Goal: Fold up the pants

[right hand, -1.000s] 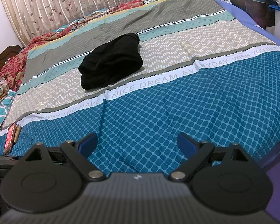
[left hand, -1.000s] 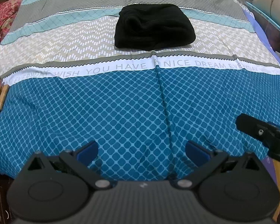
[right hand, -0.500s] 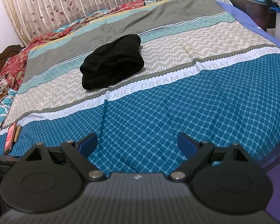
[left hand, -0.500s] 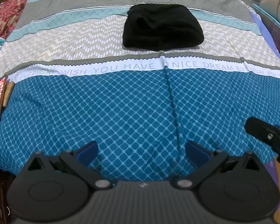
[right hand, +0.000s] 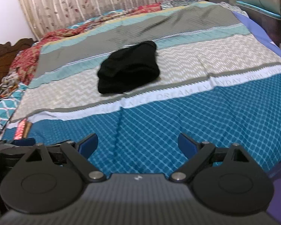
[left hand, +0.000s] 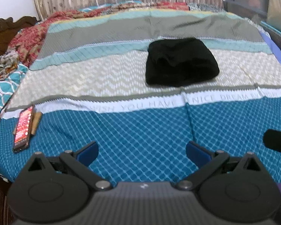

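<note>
Neatly folded black fleecy pants [left hand: 181, 61], quilted bedspread [left hand: 140, 131]

Black pants [left hand: 181, 61] — folded into a compact bundle — on the bedspread [left hand: 140, 131]

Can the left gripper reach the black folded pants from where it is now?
Probably yes: the left gripper is open, and only bare bedspread lies between it and the pants, though it must move forward.
</note>
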Motion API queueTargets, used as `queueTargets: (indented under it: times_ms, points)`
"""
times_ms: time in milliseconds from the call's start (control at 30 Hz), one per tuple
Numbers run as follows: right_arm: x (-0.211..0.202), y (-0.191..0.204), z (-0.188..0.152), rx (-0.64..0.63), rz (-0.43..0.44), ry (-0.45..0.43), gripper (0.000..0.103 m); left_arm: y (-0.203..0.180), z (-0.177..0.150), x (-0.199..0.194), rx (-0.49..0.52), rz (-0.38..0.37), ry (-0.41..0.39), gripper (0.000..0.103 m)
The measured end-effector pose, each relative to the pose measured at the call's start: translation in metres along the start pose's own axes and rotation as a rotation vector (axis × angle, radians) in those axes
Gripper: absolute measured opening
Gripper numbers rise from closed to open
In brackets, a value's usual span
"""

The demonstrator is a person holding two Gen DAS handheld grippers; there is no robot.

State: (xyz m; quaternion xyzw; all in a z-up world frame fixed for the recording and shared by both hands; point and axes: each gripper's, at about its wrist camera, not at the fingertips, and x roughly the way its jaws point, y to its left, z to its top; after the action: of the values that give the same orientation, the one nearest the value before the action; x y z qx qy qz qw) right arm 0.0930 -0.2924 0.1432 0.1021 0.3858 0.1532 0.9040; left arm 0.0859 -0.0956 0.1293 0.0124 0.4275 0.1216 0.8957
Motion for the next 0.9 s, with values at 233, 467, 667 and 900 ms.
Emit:
queueTargets:
  times_ms: [233, 467, 667, 900]
  points:
    - [-0.014, 0.006, 0.005, 0.032, 0.045, -0.049, 0.094, 0.005, 0.004, 0.002, 0.0, -0.006, 0.002, 0.103]
    - [-0.008, 0.006, 0.001, 0.059, 0.044, -0.031, 0.094, 0.004, 0.0, -0.001, 0.016, -0.018, 0.001, 0.103]
    - [-0.007, 0.008, -0.003, 0.071, 0.036, -0.022, 0.094, 0.003, -0.002, -0.002, 0.032, -0.041, 0.008, 0.103]
    - [-0.011, 0.01, -0.005, 0.053, 0.036, -0.033, 0.096, 0.002, -0.004, -0.007, 0.046, -0.013, -0.024, 0.103]
